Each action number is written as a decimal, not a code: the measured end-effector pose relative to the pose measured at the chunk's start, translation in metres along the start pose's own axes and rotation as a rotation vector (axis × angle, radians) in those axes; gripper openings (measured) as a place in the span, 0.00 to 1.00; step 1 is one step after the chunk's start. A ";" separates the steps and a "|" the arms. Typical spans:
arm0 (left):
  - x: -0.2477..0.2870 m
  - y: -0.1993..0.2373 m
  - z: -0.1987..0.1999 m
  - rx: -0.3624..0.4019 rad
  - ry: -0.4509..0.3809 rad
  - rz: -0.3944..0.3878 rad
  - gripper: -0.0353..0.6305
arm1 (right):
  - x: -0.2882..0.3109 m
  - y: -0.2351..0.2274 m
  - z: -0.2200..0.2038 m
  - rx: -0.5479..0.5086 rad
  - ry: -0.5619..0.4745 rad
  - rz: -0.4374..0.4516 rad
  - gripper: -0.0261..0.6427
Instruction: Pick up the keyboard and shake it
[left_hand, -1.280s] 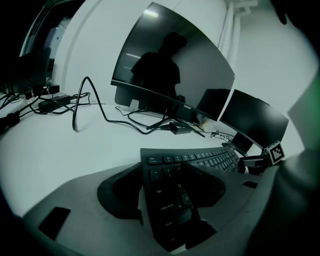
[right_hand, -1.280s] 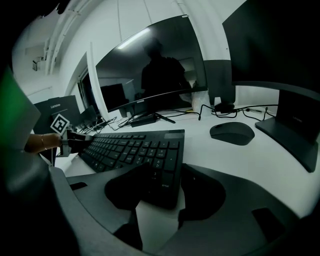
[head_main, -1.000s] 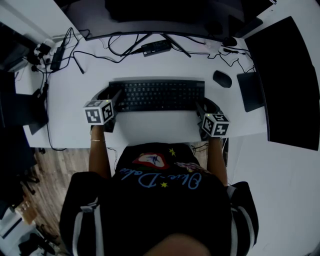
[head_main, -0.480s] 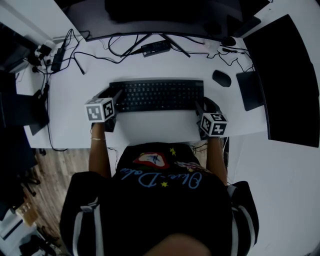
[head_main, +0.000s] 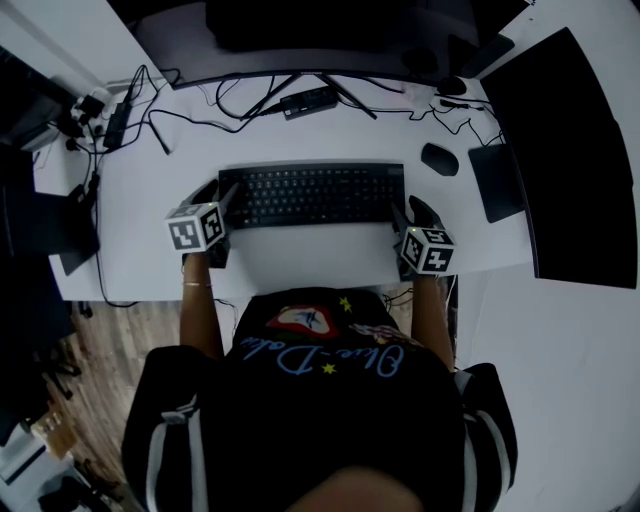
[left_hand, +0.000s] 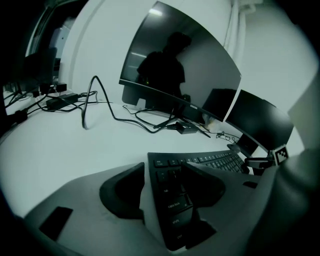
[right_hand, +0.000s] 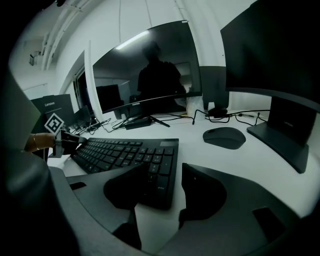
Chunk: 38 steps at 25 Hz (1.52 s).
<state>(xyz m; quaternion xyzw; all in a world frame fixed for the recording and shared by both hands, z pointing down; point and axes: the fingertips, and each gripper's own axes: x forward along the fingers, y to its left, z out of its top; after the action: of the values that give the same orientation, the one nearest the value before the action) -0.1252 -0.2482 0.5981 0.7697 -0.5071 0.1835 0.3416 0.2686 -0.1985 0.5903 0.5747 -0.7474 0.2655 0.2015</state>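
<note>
Two grippers sit at the two ends of the keyboard, which lies flat on the white surface, square to the person and close to the front edge. No part of it looks raised.

The left gripper is spread and straddles the keyboard's left end. One jaw hangs over the column of keys by caps lock and the other stands outside the end. A pale strip shows between the outer jaw and the keys. The view is dim, but it looks like a gap rather than contact.

The right gripper has the right front corner between its jaws, and those jaws are opening. The inner jaw overhangs the last keys, while the outer one stands over bare surface beside the end, plainly apart from it. Neither pad presses.

As things lie, both grippers are in place but there is no grip, no lift and no shake under way. Widening jaws fit a let-go as well as an approach, so these pictures alone do not settle which side of the shake this is. If the shake is still ahead, almost all of the task remains — closing on both ends together, raising the keyboard level off the surface, then shaking it without losing either end.
</note>
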 end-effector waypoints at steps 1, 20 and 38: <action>-0.003 0.002 0.001 -0.016 -0.016 0.008 0.39 | -0.001 -0.002 0.003 0.006 -0.008 -0.007 0.32; -0.056 -0.061 0.068 0.186 -0.302 -0.079 0.07 | -0.047 0.035 0.095 0.007 -0.355 0.061 0.04; -0.080 -0.097 0.083 0.280 -0.370 -0.132 0.07 | -0.084 0.071 0.138 -0.127 -0.472 0.095 0.04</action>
<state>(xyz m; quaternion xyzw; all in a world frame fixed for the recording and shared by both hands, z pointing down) -0.0759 -0.2305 0.4565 0.8616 -0.4792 0.0853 0.1443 0.2221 -0.2076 0.4200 0.5713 -0.8150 0.0856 0.0445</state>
